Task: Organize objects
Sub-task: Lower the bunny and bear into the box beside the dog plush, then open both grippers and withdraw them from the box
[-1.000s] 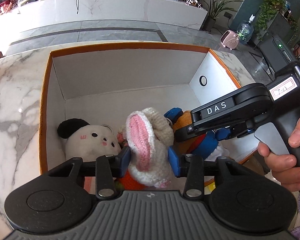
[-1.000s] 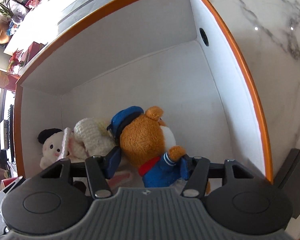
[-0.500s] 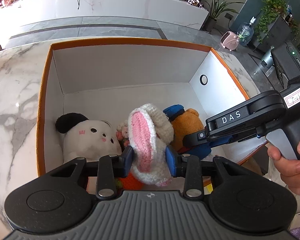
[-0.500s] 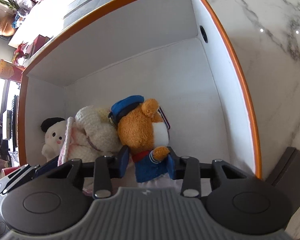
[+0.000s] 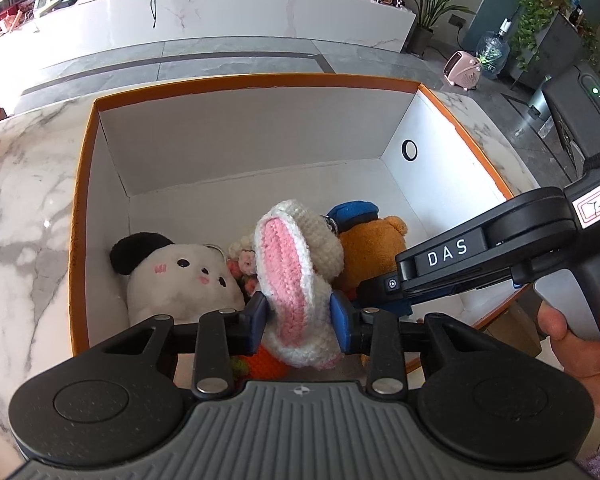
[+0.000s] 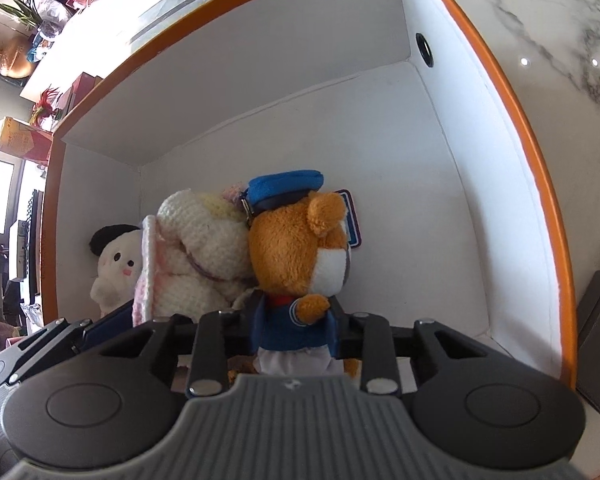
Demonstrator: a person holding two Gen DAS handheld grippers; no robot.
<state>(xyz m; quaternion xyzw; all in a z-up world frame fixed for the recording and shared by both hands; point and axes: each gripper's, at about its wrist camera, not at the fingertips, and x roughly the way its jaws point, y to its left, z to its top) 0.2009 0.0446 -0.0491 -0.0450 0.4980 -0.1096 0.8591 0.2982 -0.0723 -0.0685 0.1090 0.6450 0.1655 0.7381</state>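
A white box with an orange rim (image 5: 82, 184) stands on the marble table; it also shows in the right wrist view (image 6: 536, 168). My left gripper (image 5: 300, 320) is shut on a crocheted white rabbit with a pink ear (image 5: 288, 272), held at the box's near side. My right gripper (image 6: 296, 328) is shut on an orange bear in blue cap and sailor suit (image 6: 296, 256), right beside the rabbit (image 6: 196, 256). The bear (image 5: 374, 248) and right gripper body (image 5: 480, 252) show in the left wrist view. A white panda plush (image 5: 180, 284) lies in the box's left corner.
The far half of the box floor (image 5: 240, 208) is bare. A round hole (image 5: 409, 149) is in the right wall. A dark object (image 6: 596, 340) lies on the table right of the box. Marble tabletop (image 5: 20, 200) surrounds the box.
Both grippers have narrowed onto their toys and pulled back and up a little. The rabbit and the bear sit higher in the box than before.
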